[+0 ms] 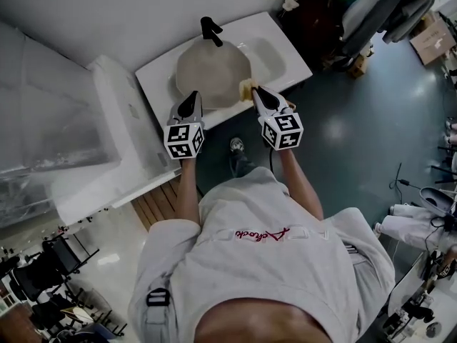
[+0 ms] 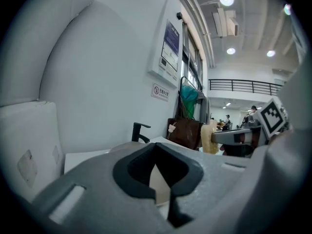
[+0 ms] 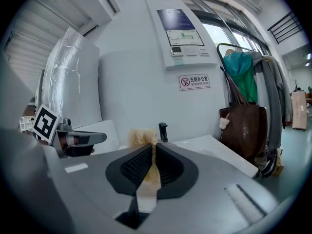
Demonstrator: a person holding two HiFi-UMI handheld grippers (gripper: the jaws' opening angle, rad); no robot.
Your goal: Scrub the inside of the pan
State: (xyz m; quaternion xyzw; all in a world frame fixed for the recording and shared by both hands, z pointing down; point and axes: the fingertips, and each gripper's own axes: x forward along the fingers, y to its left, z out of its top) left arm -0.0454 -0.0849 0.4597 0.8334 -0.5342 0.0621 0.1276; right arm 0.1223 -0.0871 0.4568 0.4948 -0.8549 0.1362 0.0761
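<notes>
Scrubbing looked ready to start rather than under way, judging by how things lay. The round, pale grey-beige pan point(image 1: 213, 70) sat on the white moulded tabletop point(image 1: 285, 59), with the black tap point(image 1: 211, 30) at its 12 o'clock.

The left claw point(image 1: 191, 100) met the pan's rim at about 7 o'clock. In the left gripper view its jaws were nearly together, with a pale wedge, apparently that rim, pinched between them. The right claw point(image 1: 257, 91) stood at the rim near 4 o'clock, its jaws closed tight on a fluffy, pale-yellow fibrous scrubbing pad point(image 1: 247, 88) that stuck out past the tips. Whether the pad touched the rim or hung just beside it could not be told, but it was not on the pan's floor.

The next move, as I judged it, called for a firm left grip to steady the pan. The pad would then travel from 4 o'clock toward the centre and press down evenly, so that the pan neither tipped nor slid.
</notes>
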